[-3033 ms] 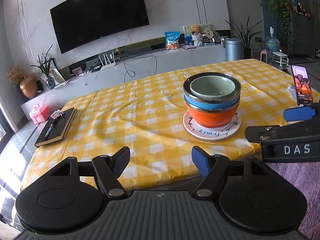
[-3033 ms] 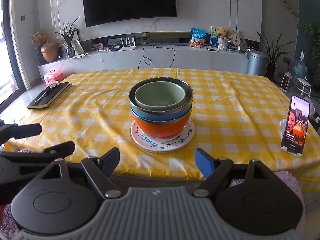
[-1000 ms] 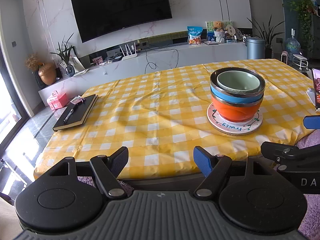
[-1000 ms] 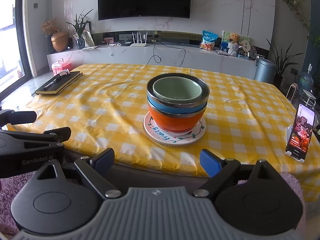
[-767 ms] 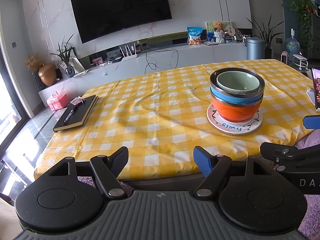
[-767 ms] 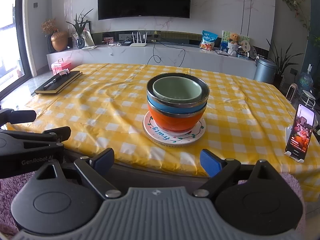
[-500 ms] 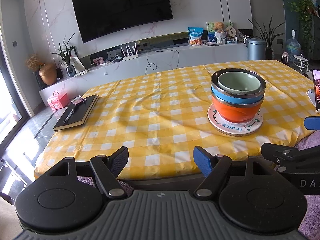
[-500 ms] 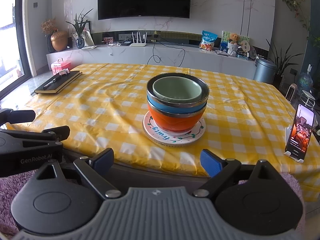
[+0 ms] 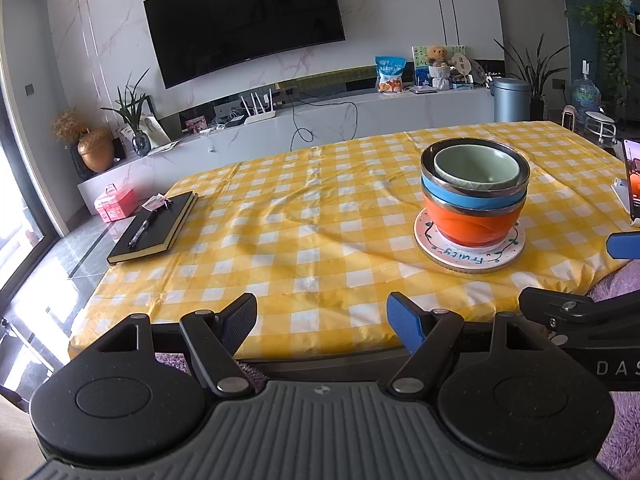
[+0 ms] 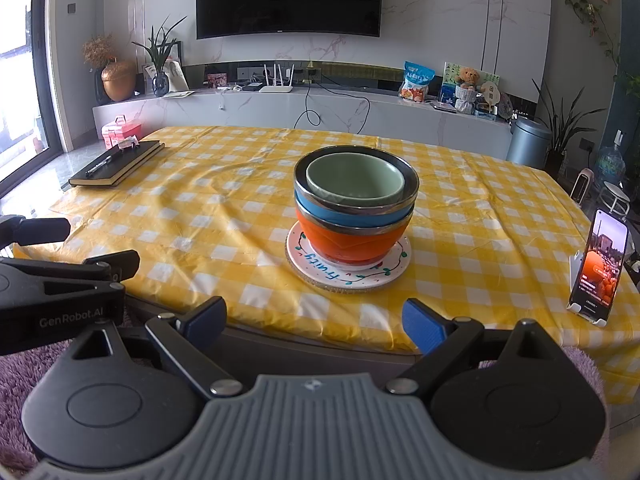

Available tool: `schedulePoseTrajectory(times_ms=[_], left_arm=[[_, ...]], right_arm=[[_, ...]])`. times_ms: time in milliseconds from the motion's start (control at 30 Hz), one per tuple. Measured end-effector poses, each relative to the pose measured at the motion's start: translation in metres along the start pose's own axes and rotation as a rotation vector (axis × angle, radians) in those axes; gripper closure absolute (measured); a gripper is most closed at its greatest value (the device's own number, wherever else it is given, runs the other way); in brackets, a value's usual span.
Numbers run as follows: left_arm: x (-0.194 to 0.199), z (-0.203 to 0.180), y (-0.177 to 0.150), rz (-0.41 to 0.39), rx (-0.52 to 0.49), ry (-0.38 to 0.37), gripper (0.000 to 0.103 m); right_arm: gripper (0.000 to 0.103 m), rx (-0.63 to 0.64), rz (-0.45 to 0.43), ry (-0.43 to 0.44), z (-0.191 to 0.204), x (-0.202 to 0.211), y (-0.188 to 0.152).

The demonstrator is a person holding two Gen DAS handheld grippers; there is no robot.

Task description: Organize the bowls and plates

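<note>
Three bowls are nested in one stack on the yellow checked table: a pale green bowl (image 9: 476, 166) (image 10: 355, 180) sits inside a blue bowl (image 9: 472, 202) (image 10: 344, 214), which sits inside an orange bowl (image 9: 472, 226) (image 10: 352, 242). The stack rests on a white plate (image 9: 470, 254) (image 10: 348, 274) with "Fruity" written on it. My left gripper (image 9: 322, 322) is open and empty, held off the table's near edge, left of the stack. My right gripper (image 10: 314, 326) is open and empty too, in front of the stack. Each gripper shows at the other view's edge.
A black notebook (image 9: 154, 228) (image 10: 118, 162) with a pen lies at the table's left corner. A phone (image 10: 598, 266) stands on a holder at the right edge. Behind the table runs a low white TV cabinet (image 10: 280, 110). A purple rug (image 10: 16, 360) lies below the grippers.
Over three seconds both grippers drew back and shifted, so the bowl stack looks a little farther off. In the last second almost nothing moved. Both stayed open.
</note>
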State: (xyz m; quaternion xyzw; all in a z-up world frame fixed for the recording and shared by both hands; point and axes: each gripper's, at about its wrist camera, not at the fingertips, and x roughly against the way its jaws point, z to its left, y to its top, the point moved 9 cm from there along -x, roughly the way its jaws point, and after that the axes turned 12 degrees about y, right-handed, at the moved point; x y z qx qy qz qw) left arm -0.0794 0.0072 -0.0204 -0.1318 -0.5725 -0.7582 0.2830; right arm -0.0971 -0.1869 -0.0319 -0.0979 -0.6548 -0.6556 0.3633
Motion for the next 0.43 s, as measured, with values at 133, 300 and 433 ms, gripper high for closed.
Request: schedulePoseTrajectory(times_ms=[133, 300, 433], left_arm=[[0.0002, 0.0002, 0.0004, -0.001, 0.001, 0.002, 0.016], [0.0016, 0.0018, 0.0014, -0.002, 0.009, 0.007, 0.016], [0.0018, 0.001, 0.0015, -0.003, 0.013, 0.008, 0.016]], right_arm=[[0.01, -0.001, 0.0, 0.0, 0.0002, 0.0001, 0.0], [0.01, -0.001, 0.0, 0.0, 0.0003, 0.0002, 0.0], [0.01, 0.0, 0.001, 0.0, 0.0004, 0.0002, 0.0001]])
